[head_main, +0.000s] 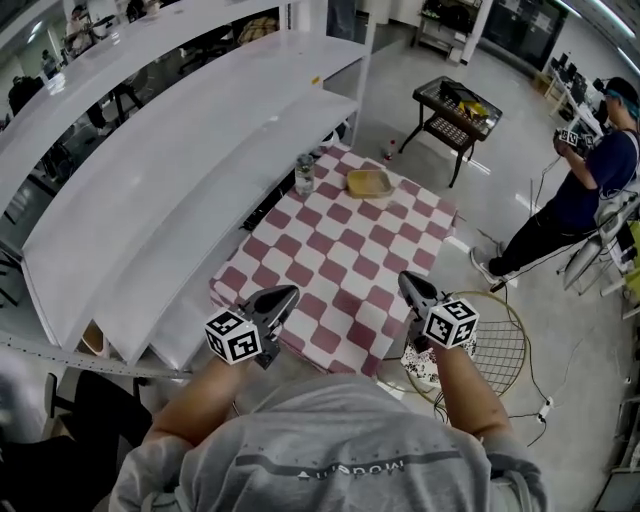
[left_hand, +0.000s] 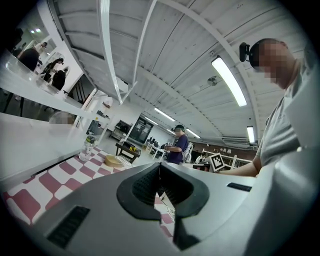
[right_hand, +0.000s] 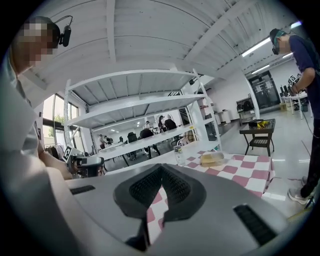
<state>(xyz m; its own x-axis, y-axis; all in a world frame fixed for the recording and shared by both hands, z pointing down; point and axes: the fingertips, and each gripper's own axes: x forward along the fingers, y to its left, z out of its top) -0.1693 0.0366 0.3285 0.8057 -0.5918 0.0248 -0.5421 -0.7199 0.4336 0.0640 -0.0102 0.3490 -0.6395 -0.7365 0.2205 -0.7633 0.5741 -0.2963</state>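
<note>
Grey shirt (head_main: 320, 450) fills the bottom of the head view, with a line of pale print across the back too faint to read in full. From its short sleeves two bare forearms reach forward, elbows bent and out to the sides. They end at the near edge of the checked table (head_main: 340, 250).

At the table's near left corner, the left gripper (head_main: 290, 292) points along the table toward its far end. Its marker cube (head_main: 234, 337) shows black-and-white squares on top. The left gripper view shows its dark ribbed pads pressed together at the tips, with nothing between them.

Over the table's near right edge, the right gripper (head_main: 408, 280) points the same way and carries its own marker cube (head_main: 450, 324). Its pads also meet at the tips and pinch nothing.

A clear bottle (head_main: 304, 175) stands upright at the far left corner of the table. Its label is too small to read. Just beside it, toward the middle of the far end, lies a shallow tan dish (head_main: 368, 183). Both are well apart from the grippers.

White shelving (head_main: 150, 180) runs along the table's left side. A round wire rack (head_main: 505, 345) lies on the floor by the near right corner. Beyond the table's far end stands a black side table (head_main: 455, 110), and off to the table's right another person (head_main: 590, 190) stands.
</note>
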